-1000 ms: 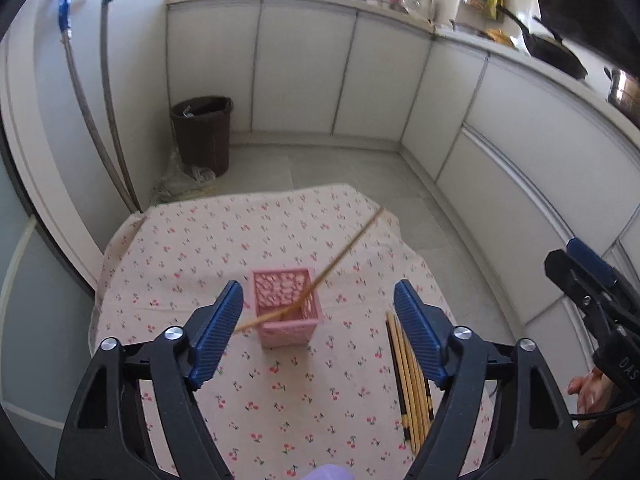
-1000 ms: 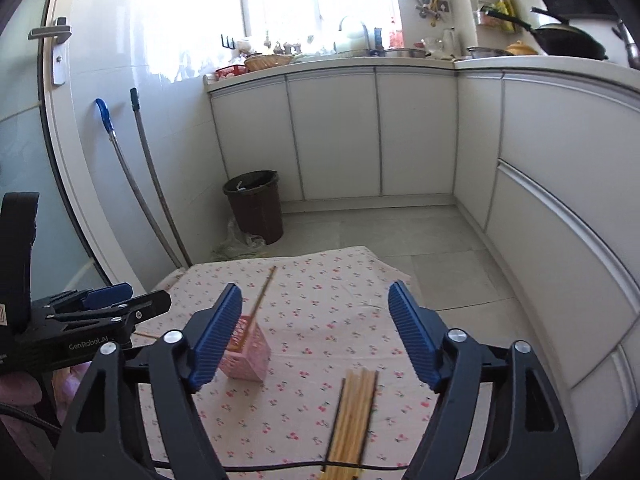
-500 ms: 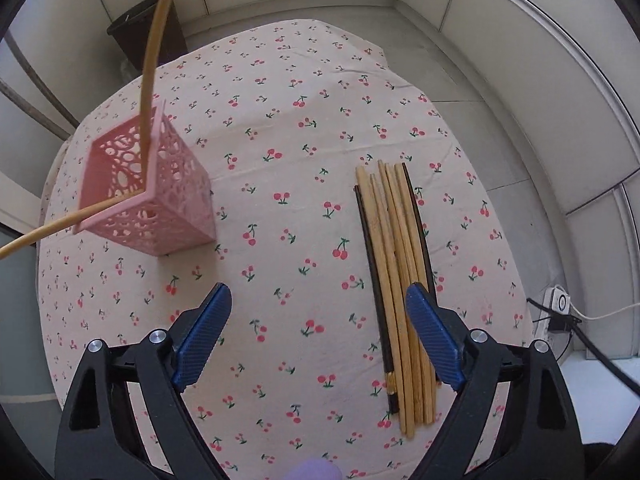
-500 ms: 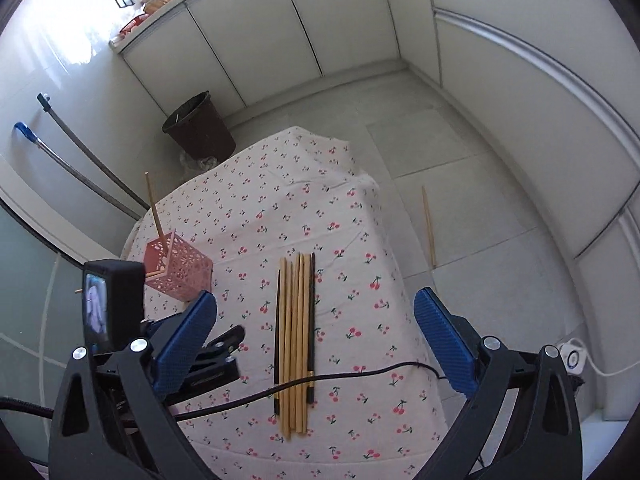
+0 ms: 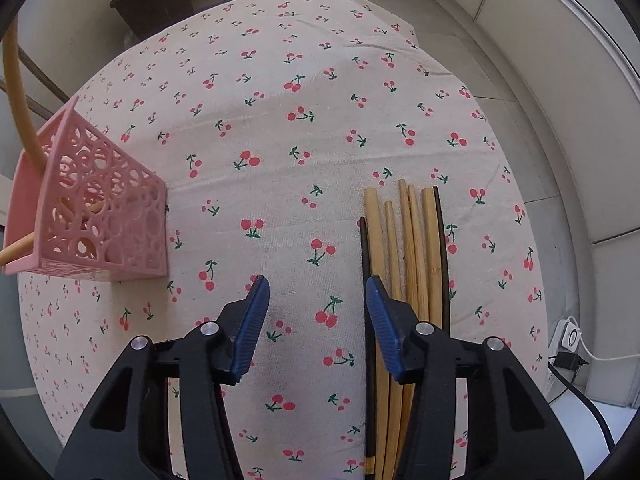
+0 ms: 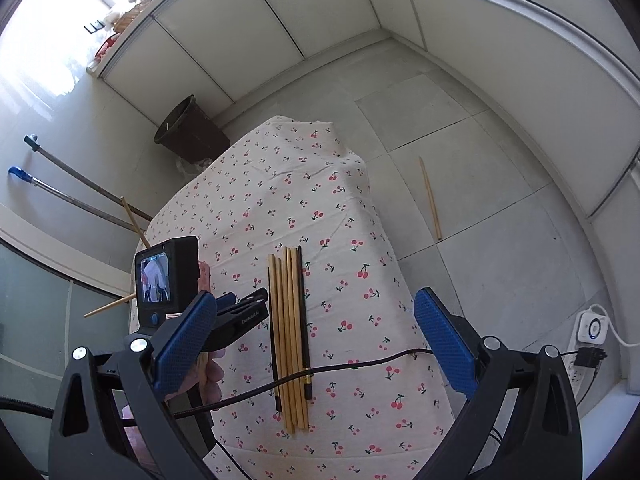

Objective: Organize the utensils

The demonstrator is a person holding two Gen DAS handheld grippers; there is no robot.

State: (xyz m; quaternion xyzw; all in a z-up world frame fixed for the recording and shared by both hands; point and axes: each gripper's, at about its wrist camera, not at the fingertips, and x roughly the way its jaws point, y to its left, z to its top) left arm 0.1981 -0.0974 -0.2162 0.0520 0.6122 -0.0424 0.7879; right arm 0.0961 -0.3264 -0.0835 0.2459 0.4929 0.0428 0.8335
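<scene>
Left hand-held gripper (image 5: 316,296), jaws half-spread and just narrowing, empty, chopsticks (image 5: 404,248) at three o'clock; right hand-held gripper (image 6: 316,340) wide, empty.

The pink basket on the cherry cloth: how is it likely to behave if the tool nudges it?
The pink basket looks light: thin walls, mostly holes. It would probably slide or tip rather than resist. The long chopsticks leaning out of it likely add leverage toward tipping. The wrinkled tablecloth could bunch under it.
</scene>
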